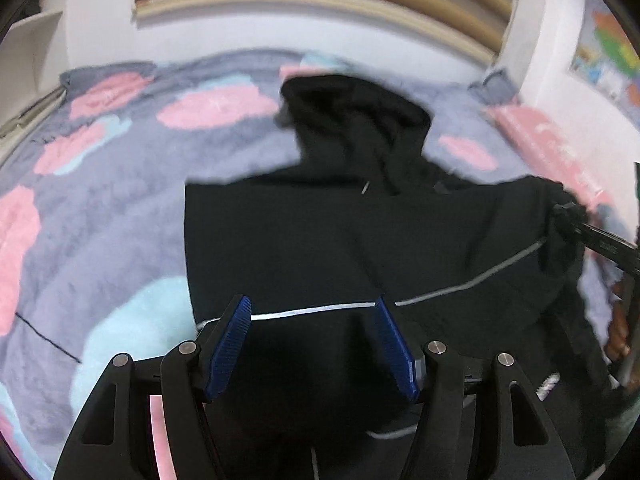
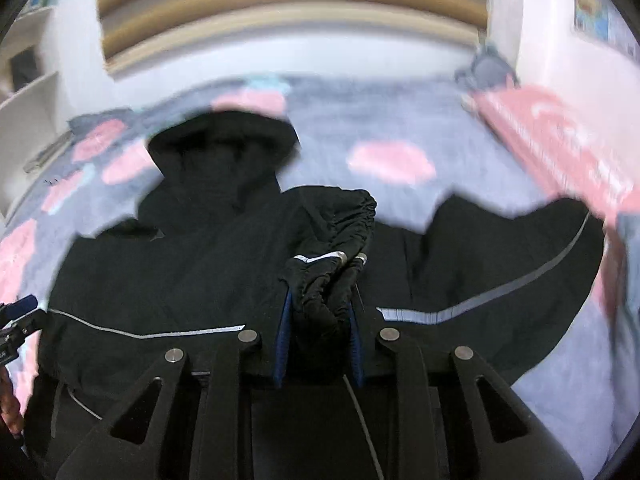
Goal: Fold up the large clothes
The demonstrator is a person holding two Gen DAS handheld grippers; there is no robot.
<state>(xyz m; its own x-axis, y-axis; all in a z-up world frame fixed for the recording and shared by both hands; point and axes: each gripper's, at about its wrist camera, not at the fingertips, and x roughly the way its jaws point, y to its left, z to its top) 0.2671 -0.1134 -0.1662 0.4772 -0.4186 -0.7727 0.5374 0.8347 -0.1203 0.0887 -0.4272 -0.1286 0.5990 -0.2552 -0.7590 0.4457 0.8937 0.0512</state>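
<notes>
A black hooded jacket [image 1: 320, 232] lies spread on a fluffy grey blanket [image 1: 120, 200] with pink and pale blue patches, its hood [image 1: 352, 112] at the far end. My left gripper [image 1: 312, 304] hovers open over the jacket's near part, and a white reflective stripe [image 1: 312, 311] runs behind its blue pads. In the right wrist view my right gripper [image 2: 320, 300] is shut on a bunched sleeve cuff [image 2: 344, 224] lifted above the jacket body [image 2: 180, 272]. The right gripper [image 1: 568, 216] also shows at the left view's right edge, gripping that sleeve.
A pink cushion [image 2: 560, 152] lies along the blanket's right side by a white wall. White shelves [image 1: 28, 48] stand at the far left. A striped tan panel [image 1: 320, 0] runs behind the bed. A hand [image 1: 618, 332] shows at the right edge.
</notes>
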